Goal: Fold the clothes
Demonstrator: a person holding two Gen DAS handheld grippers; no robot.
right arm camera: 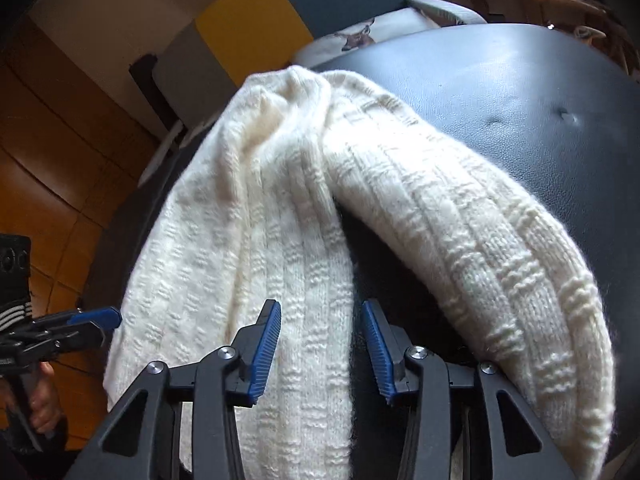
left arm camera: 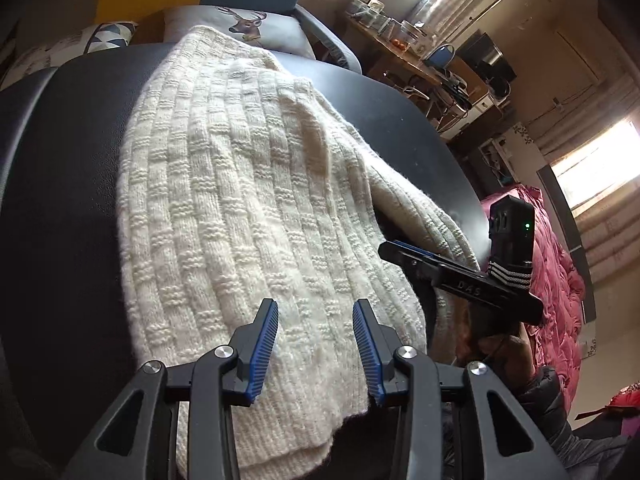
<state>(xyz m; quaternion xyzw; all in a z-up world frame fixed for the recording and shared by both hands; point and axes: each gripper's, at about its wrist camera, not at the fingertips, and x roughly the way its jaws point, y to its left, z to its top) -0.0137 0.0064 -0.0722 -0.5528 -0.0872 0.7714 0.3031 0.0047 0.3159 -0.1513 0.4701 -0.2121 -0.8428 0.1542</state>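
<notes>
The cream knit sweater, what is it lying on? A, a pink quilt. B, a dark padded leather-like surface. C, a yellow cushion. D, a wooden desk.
B: the cream knit sweater is spread over the dark padded surface, which shows around it in both wrist views, while the pink quilt lies off to the side, apart from it.
</notes>
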